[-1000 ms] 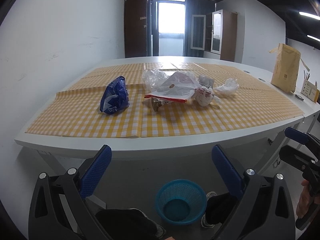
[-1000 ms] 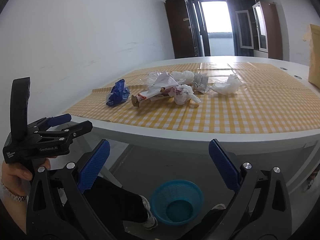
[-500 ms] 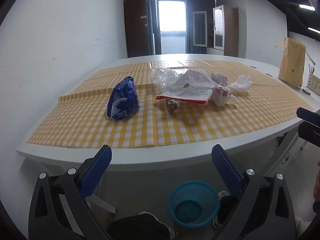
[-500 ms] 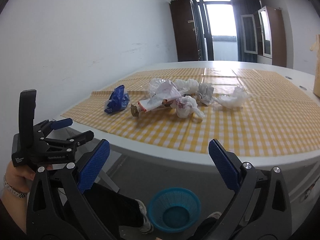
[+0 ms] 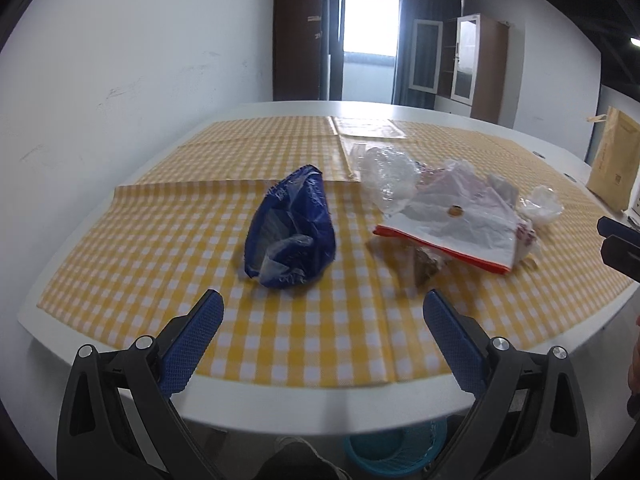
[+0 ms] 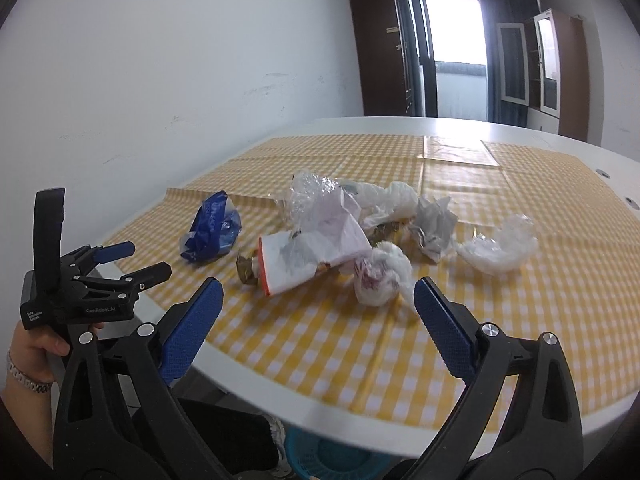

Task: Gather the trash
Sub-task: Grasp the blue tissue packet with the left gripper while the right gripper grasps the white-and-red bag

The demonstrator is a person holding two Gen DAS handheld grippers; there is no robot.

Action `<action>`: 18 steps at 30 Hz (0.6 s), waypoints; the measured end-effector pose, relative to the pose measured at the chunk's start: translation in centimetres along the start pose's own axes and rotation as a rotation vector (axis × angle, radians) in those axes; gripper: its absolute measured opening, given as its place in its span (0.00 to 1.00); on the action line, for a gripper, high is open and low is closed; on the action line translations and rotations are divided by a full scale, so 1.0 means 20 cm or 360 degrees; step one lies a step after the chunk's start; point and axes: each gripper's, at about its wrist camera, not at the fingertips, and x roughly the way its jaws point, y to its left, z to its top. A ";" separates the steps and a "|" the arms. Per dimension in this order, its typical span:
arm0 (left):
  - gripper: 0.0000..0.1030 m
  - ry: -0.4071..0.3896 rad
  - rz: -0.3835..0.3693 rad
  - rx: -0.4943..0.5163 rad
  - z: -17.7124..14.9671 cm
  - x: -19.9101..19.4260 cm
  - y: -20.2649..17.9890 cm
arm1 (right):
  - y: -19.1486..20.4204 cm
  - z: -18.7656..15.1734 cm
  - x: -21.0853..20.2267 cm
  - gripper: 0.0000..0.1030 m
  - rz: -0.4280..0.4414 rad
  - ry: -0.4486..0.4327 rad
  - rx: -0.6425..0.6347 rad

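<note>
Trash lies on a yellow checked tablecloth (image 5: pixel 160 232). A crumpled blue bag (image 5: pixel 290 230) sits just ahead of my open, empty left gripper (image 5: pixel 322 332); it also shows in the right wrist view (image 6: pixel 210 230). A white bag with a red edge (image 5: pixel 460 224) lies to its right, with clear plastic (image 5: pixel 384 174) behind it. My right gripper (image 6: pixel 316 316) is open and empty at the table's front edge, near the white red-edged bag (image 6: pixel 316 248), a crumpled white wrapper (image 6: pixel 382 276), grey paper (image 6: pixel 436 224) and a clear bag (image 6: pixel 498 246).
A teal basket (image 5: pixel 394 452) stands on the floor under the table's front edge; it also shows in the right wrist view (image 6: pixel 332 458). A brown paper bag (image 5: pixel 614 164) stands at the table's far right. A white wall runs along the left.
Both grippers have risen and moved forward over the table edge toward the trash. The basket has dropped to the bottom of both views. Both stay open.
</note>
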 end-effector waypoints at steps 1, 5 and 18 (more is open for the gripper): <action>0.94 0.0012 -0.0004 0.0000 0.02 0.03 0.01 | 0.00 0.02 0.04 0.88 -0.0003 0.0013 -0.0003; 0.94 0.0053 -0.0031 -0.0011 0.06 0.11 0.04 | -0.02 0.09 0.16 0.85 0.0003 0.0066 0.0009; 0.69 0.0158 0.0005 -0.0025 0.19 0.36 0.09 | -0.08 0.26 0.56 0.60 0.0022 0.0294 0.0016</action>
